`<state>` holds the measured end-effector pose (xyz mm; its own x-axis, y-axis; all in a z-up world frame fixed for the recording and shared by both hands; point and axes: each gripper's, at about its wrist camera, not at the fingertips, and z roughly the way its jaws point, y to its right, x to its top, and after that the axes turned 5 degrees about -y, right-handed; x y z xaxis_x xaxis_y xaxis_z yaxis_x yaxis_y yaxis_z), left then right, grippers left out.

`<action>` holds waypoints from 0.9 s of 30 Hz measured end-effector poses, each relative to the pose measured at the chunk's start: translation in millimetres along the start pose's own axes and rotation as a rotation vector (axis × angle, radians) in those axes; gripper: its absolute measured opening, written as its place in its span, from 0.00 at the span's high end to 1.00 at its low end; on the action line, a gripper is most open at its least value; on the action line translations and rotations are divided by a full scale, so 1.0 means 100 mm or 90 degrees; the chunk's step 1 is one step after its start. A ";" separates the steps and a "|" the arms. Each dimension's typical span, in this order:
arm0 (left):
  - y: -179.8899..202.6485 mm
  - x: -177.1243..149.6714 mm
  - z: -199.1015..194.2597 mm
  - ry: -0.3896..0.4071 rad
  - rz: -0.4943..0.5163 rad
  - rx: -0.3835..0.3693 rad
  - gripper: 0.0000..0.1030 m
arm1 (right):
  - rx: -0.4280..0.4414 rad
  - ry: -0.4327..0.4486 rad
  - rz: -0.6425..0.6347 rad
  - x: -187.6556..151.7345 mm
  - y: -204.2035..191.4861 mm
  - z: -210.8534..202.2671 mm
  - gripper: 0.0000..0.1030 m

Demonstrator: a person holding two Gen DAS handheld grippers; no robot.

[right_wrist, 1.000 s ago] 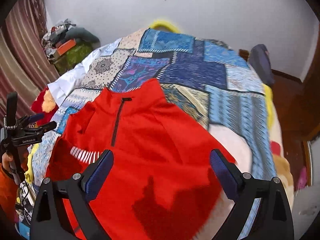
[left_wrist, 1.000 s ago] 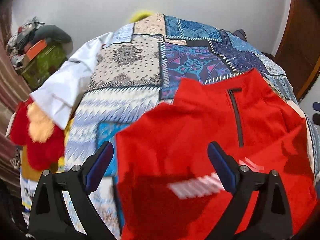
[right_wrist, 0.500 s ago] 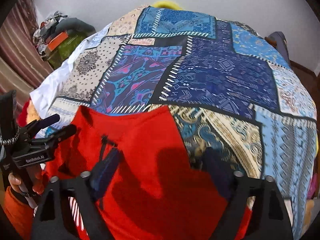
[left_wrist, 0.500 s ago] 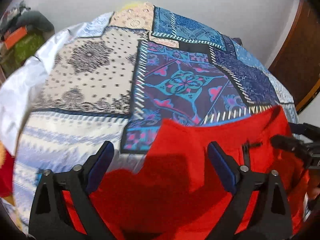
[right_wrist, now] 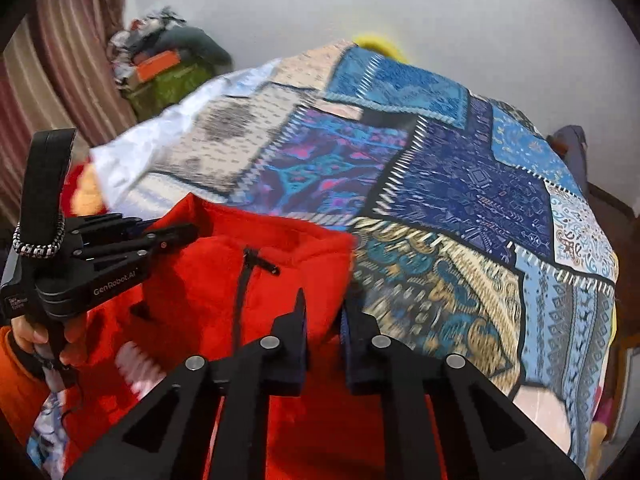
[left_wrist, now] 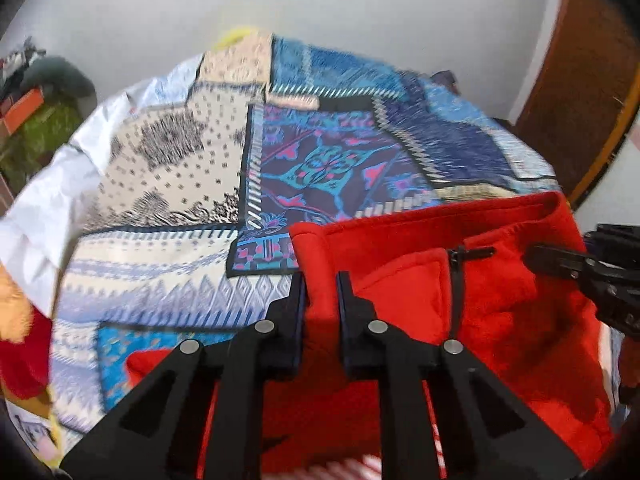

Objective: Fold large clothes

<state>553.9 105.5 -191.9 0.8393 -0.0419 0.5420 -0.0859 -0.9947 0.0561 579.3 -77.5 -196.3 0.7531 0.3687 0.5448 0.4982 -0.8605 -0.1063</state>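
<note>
A red fleece top (left_wrist: 420, 276) with a black zip at the collar lies on a patchwork bedspread (left_wrist: 192, 168). My left gripper (left_wrist: 321, 292) is shut on the top's left shoulder, near the collar. My right gripper (right_wrist: 323, 312) is shut on the right shoulder of the top (right_wrist: 224, 280). The right gripper also shows at the right edge of the left wrist view (left_wrist: 592, 268). The left gripper shows at the left of the right wrist view (right_wrist: 132, 240), held by a hand. The lower part of the top is hidden under the grippers.
The bedspread (right_wrist: 460, 184) covers a bed against a white wall. A white sheet (left_wrist: 52, 184) hangs at the bed's left edge beside a red and yellow soft toy (left_wrist: 20, 328). A pile of bags and clothes (right_wrist: 164, 64) stands by striped curtains. A wooden door (left_wrist: 580, 80) is at the right.
Both grippers were open above the top and have now shut on its two shoulders at the collar end. The views are blurred from motion.
</note>
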 end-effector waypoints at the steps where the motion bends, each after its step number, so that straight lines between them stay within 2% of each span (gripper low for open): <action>1: 0.03 -0.07 -0.15 0.007 0.009 -0.002 0.86 | 0.006 0.006 0.000 -0.04 -0.04 -0.10 0.90; 7: 0.21 -0.51 -0.74 0.019 0.037 0.001 0.87 | 0.035 0.031 -0.020 -0.44 -0.36 -0.73 0.91; 12: 0.34 -1.01 -1.02 0.003 0.042 -0.009 0.87 | 0.055 0.017 -0.011 -0.92 -0.56 -1.05 0.91; 19: 0.45 -1.60 -1.10 -0.033 0.042 -0.019 0.87 | 0.069 -0.034 0.012 -1.56 -0.72 -1.11 0.91; 27: 0.48 -2.19 -0.96 -0.094 0.034 -0.014 0.89 | 0.075 -0.090 0.004 -2.01 -0.87 -1.06 0.91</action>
<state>314.3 76.2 -227.4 0.9029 -0.1096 0.4157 -0.1428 -0.9885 0.0495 339.0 -114.6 -208.2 0.8050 0.4167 0.4223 0.5342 -0.8188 -0.2103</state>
